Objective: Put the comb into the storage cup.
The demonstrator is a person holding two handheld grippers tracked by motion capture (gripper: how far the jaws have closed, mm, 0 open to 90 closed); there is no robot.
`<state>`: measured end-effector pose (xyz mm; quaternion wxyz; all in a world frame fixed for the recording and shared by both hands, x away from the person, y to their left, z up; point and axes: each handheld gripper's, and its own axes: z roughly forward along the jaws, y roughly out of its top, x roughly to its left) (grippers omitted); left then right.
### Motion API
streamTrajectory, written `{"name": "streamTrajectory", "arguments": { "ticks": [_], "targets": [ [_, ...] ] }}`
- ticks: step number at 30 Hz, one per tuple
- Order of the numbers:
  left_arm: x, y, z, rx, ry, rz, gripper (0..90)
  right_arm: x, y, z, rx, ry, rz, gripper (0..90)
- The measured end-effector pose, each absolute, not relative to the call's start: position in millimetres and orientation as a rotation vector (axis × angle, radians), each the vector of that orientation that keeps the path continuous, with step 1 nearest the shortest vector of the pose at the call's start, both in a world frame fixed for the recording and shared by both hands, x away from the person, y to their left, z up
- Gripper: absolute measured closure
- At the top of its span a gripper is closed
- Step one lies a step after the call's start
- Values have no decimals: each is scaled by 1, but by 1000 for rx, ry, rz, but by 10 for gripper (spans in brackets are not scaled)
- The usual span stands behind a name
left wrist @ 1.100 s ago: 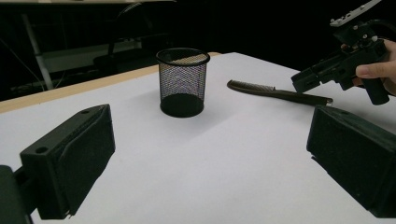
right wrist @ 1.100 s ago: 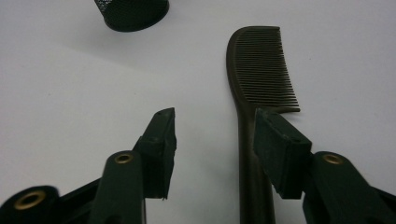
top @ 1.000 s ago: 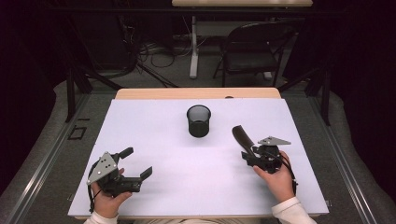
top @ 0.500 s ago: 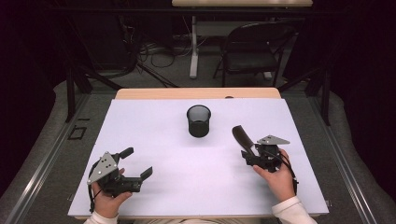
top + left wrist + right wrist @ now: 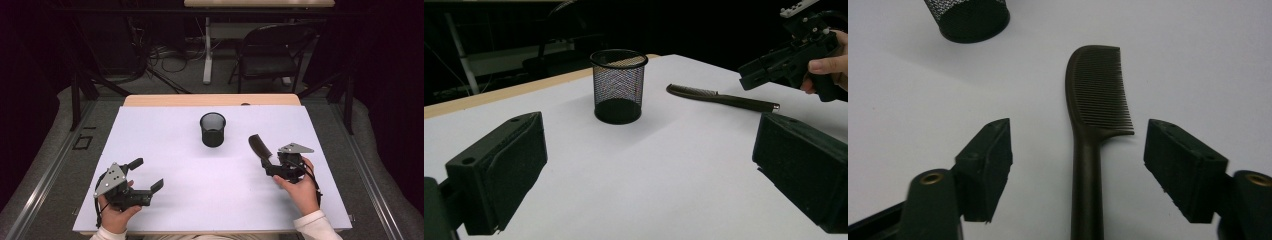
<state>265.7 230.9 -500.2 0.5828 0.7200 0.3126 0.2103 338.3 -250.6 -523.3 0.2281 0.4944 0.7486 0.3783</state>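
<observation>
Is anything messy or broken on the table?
Nothing stands out. The mesh cup stands upright on the white table, and the dark comb lies flat beside it, looking whole. The right gripper has just been opening; the comb's handle lies between its fingers, untouched. The left gripper is open.

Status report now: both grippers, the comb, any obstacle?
Left gripper open, idle. Right gripper open, jaws just widened, straddling the comb handle, no contact. Mesh cup upright, apart. Nothing blocks.
</observation>
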Motion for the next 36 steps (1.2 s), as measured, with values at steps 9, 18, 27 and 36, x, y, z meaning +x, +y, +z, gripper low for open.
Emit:
{"name": "streamTrajectory", "arguments": {
  "ticks": [9, 18, 27, 36],
  "targets": [
    [265, 231, -500, 1681, 736, 493, 10, 343, -252, -525, 1433, 2119, 962, 154],
    [265, 231, -500, 1679, 736, 492, 10, 348, -254, -521, 1454, 2170, 897, 83],
    [265, 231, -500, 1680, 738, 487, 10, 353, -249, -520, 1459, 2266, 829, 10],
    [265, 230, -500, 1681, 736, 486, 10, 360, -247, -522, 1484, 2308, 783, 0]
  ]
}}
